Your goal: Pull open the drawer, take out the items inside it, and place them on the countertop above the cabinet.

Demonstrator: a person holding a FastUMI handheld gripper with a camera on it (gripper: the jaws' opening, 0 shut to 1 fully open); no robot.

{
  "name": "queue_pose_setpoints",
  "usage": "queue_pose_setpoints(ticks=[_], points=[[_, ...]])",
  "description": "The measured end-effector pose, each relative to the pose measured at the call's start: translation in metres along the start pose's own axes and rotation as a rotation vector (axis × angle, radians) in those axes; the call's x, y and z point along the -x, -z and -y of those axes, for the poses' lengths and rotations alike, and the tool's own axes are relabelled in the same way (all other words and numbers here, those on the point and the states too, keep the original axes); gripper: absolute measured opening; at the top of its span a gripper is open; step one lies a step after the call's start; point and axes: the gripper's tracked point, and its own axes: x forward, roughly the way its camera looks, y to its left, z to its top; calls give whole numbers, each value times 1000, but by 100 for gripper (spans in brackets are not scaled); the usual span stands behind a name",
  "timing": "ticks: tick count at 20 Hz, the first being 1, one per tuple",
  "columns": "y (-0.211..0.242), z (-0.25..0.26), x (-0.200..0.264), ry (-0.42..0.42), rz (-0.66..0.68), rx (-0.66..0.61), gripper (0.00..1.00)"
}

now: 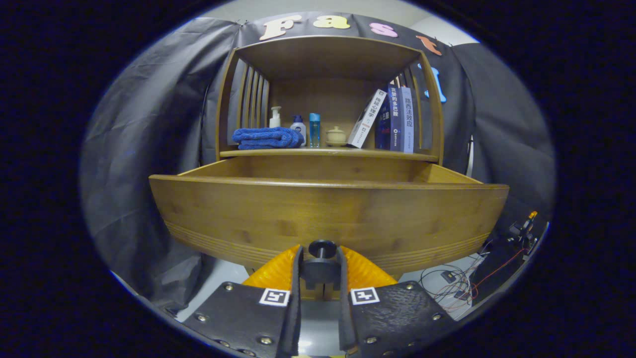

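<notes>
A wooden drawer (328, 214) stands pulled out from the cabinet, its front panel close ahead of me. My gripper (320, 256) is shut on the drawer's dark round knob (322, 247), which sits between the two fingertips at the lower middle of the panel. The drawer's inside is hidden behind the front panel. Above it lies the wooden countertop (328, 153) inside an open-fronted shelf.
On the countertop rest a folded blue towel (267, 137), a white pump bottle (275, 117), a blue-capped bottle (298, 125), a clear blue bottle (314, 130), a small lidded jar (336, 135) and several books (392, 119). Loose cables (457, 283) lie on the floor at the right.
</notes>
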Motion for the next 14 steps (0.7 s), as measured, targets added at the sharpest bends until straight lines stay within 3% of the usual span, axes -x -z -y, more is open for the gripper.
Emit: queue_pose_setpoints(ticks=[2, 4, 5, 9, 14], points=[[1, -3, -2, -24, -34, -10, 30], [-20, -1, 7, -38, 5, 1, 43], [-39, 8, 14, -7, 45, 31, 43], [-124, 29, 26, 79, 126, 64, 86], [-144, 18, -28, 19, -82, 106, 85]])
